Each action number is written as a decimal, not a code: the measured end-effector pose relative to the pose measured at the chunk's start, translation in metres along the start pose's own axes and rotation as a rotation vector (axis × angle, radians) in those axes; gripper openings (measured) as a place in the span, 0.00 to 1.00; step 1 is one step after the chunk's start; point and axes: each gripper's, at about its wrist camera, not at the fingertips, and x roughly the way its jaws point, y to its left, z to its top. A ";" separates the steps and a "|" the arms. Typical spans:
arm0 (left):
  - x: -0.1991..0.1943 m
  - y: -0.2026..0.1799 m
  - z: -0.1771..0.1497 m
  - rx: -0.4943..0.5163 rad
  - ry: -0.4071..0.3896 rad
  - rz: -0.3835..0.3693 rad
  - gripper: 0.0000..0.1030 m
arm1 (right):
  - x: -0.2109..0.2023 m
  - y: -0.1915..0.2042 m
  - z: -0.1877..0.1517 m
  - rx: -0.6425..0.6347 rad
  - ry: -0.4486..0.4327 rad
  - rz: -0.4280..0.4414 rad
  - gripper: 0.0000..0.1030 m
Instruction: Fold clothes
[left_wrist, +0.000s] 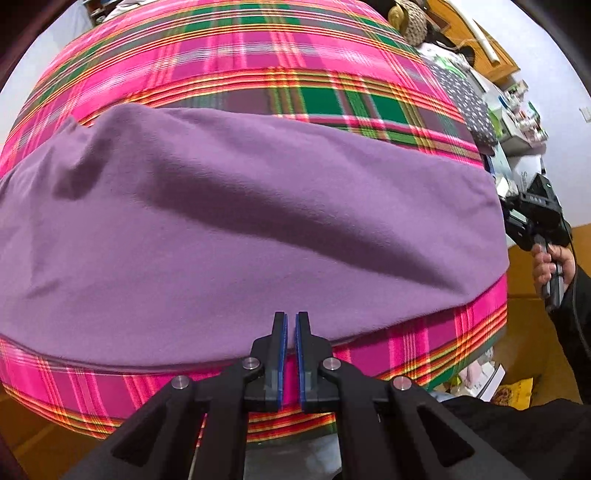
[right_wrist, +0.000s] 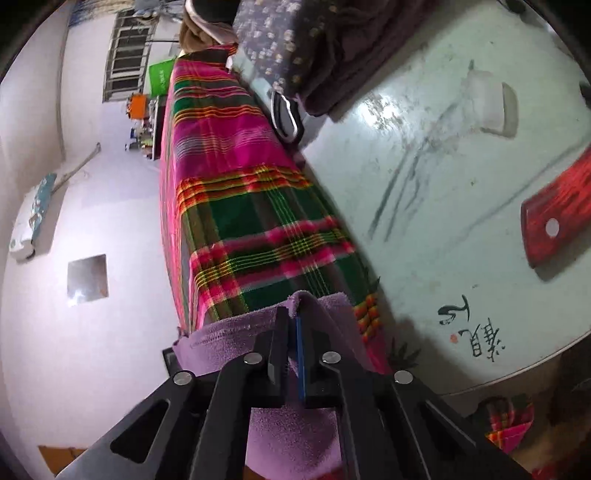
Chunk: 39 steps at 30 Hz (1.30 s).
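A purple cloth lies spread across a pink and green plaid blanket. My left gripper points down at the cloth's near edge, its blue-padded fingers drawn together, and I see no fabric pinched between them. At the cloth's right edge a hand holds the black body of the right gripper. In the right wrist view my right gripper is shut on the purple cloth at its hem. Fabric drapes over the right finger and hangs beneath the jaws, above the plaid blanket.
A round pale green table with painted characters stands beside the blanket, with a red handle-like object on it. Dark dotted clothes are piled at its far side. Shelves with clutter and tan floor lie to the right.
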 end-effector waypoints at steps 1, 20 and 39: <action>0.000 0.003 -0.001 -0.009 -0.003 0.003 0.03 | -0.004 0.005 0.000 -0.026 -0.024 -0.018 0.03; -0.006 0.055 -0.014 -0.193 -0.077 0.008 0.04 | 0.013 0.148 -0.059 -0.598 -0.071 -0.283 0.27; -0.002 0.067 -0.035 -0.238 -0.144 -0.050 0.04 | 0.197 0.228 -0.137 -1.209 0.333 -0.416 0.04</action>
